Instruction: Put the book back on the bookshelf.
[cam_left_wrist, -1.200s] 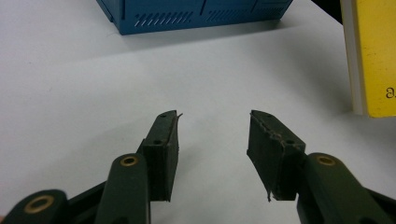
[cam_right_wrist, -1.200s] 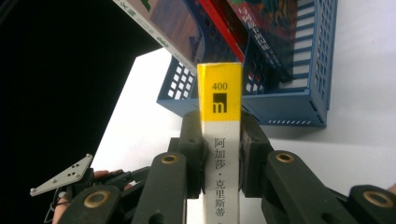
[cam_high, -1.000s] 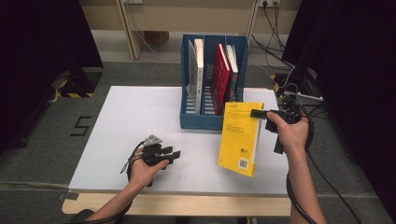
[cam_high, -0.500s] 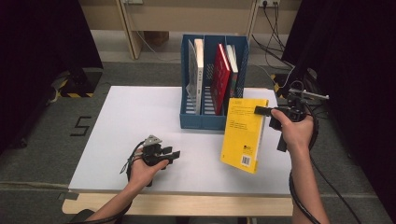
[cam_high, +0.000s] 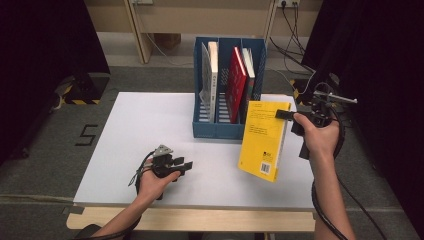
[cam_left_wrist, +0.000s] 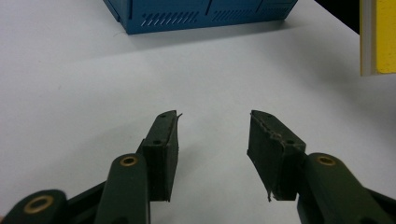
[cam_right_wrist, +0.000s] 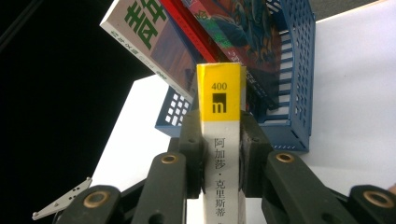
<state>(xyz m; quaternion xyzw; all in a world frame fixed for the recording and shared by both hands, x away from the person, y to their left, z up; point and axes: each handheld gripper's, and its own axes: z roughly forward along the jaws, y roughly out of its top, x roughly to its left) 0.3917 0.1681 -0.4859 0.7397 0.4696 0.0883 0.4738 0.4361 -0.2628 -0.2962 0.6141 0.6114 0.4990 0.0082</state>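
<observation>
Over the white table (cam_high: 150, 125), right fingers (cam_right_wrist: 191, 154) clamp the yellow book's (cam_high: 264, 137) spine; left fingers (cam_left_wrist: 161, 156) gape, empty.

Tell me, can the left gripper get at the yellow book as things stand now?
Probably yes. The left gripper is open and empty, resting on the table, with bare tabletop between it and the yellow book. The right gripper already holds the book by its spine, so only the free edge is available.

Even overhead light on the white table (cam_high: 150, 125); dark surroundings; the gripper views look slightly soft, perhaps defocused.
</observation>
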